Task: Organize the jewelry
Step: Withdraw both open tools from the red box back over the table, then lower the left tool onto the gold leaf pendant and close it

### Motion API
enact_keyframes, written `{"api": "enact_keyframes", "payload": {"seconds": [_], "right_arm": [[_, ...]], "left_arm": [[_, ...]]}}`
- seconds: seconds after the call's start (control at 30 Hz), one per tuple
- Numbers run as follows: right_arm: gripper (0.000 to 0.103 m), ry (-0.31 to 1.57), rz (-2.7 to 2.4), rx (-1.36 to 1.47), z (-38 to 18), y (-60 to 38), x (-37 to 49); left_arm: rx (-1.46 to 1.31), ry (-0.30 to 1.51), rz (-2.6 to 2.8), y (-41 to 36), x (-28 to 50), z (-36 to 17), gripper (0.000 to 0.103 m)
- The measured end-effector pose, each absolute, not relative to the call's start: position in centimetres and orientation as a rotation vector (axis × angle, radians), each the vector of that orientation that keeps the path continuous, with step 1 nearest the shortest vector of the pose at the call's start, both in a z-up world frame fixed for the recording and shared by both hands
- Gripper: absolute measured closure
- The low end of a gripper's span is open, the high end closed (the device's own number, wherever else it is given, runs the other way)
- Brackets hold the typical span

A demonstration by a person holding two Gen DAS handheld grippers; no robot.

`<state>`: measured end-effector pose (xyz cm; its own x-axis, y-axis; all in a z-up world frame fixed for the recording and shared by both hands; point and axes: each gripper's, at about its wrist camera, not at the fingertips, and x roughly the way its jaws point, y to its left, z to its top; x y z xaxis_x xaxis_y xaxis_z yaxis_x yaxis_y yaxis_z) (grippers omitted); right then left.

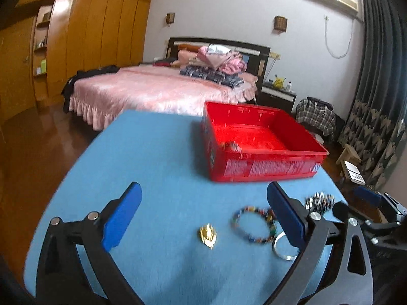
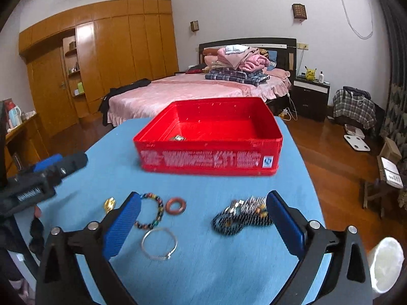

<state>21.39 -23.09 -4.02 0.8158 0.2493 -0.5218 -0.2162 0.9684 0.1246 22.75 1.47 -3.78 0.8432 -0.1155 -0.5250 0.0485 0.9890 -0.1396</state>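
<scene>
The left gripper [image 1: 203, 216] hangs over the near part of the blue tabletop [image 1: 157, 157] with its fingers [image 1: 122, 218] spread wide and nothing between the pads. The right gripper [image 2: 203, 218] does the same, fingers [image 2: 122, 226] wide apart and empty.

A red bin [image 2: 208, 137] sits toward the far edge of the tabletop, with a small metallic piece [image 2: 178, 138] lying on its floor near the front wall.

The rest of the jewelry lies loose near the front edge: a gold brooch [image 1: 208, 232], a multicoloured bead bracelet [image 1: 251, 225] just beside it, a thin silver bangle [image 2: 159, 243] nearest the front edge, a reddish-brown ring [image 2: 176, 205] beyond it, and a dark beaded tangle [image 2: 239, 216] toward the right edge, touching the right gripper's right finger in view.
</scene>
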Motion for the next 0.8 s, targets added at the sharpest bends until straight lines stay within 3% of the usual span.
{"api": "enact_keyframes", "payload": {"seconds": [0.8], "right_arm": [[0.007, 0.712, 0.252, 0.017, -8.9, -18.7, 20.5]], "left_arm": [[-0.100, 0.650, -0.037, 3.4, 19.6, -8.3, 0.007]]}}
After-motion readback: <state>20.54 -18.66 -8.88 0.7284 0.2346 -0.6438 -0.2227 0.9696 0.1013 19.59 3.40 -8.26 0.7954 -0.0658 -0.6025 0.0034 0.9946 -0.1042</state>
